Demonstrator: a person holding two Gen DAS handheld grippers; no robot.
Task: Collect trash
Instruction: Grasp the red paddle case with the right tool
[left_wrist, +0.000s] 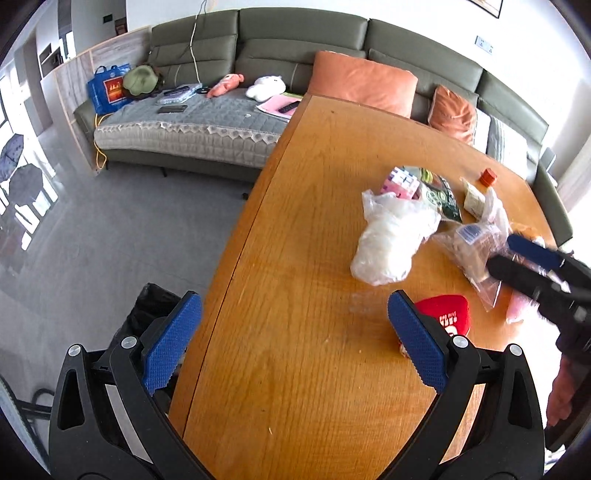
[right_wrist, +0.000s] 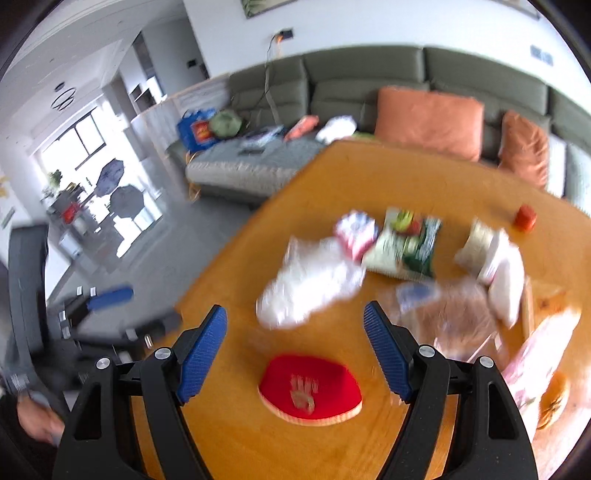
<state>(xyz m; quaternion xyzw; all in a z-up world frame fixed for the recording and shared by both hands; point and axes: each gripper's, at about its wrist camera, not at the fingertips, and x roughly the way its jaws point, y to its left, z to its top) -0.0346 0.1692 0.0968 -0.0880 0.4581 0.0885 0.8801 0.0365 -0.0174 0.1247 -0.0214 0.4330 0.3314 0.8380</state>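
Note:
Trash lies on the wooden table (left_wrist: 303, 258): a white plastic bag (left_wrist: 391, 240), a pink carton (left_wrist: 400, 182), a green snack packet (left_wrist: 443, 195), a clear bag (left_wrist: 472, 251) and a red packet (left_wrist: 448, 314). My left gripper (left_wrist: 295, 339) is open and empty over the table's left edge. My right gripper (right_wrist: 295, 350) is open and empty above the red packet (right_wrist: 310, 391); in the left wrist view it (left_wrist: 517, 258) hovers over the clear bag. The right wrist view is blurred. The white bag (right_wrist: 310, 284) lies just beyond it.
A black-lined bin (left_wrist: 151, 314) stands on the floor left of the table. An orange-capped bottle (left_wrist: 487, 179) stands at the far side. A green sofa (left_wrist: 295, 48) with orange cushions (left_wrist: 362, 81) runs behind the table. Grey floor lies to the left.

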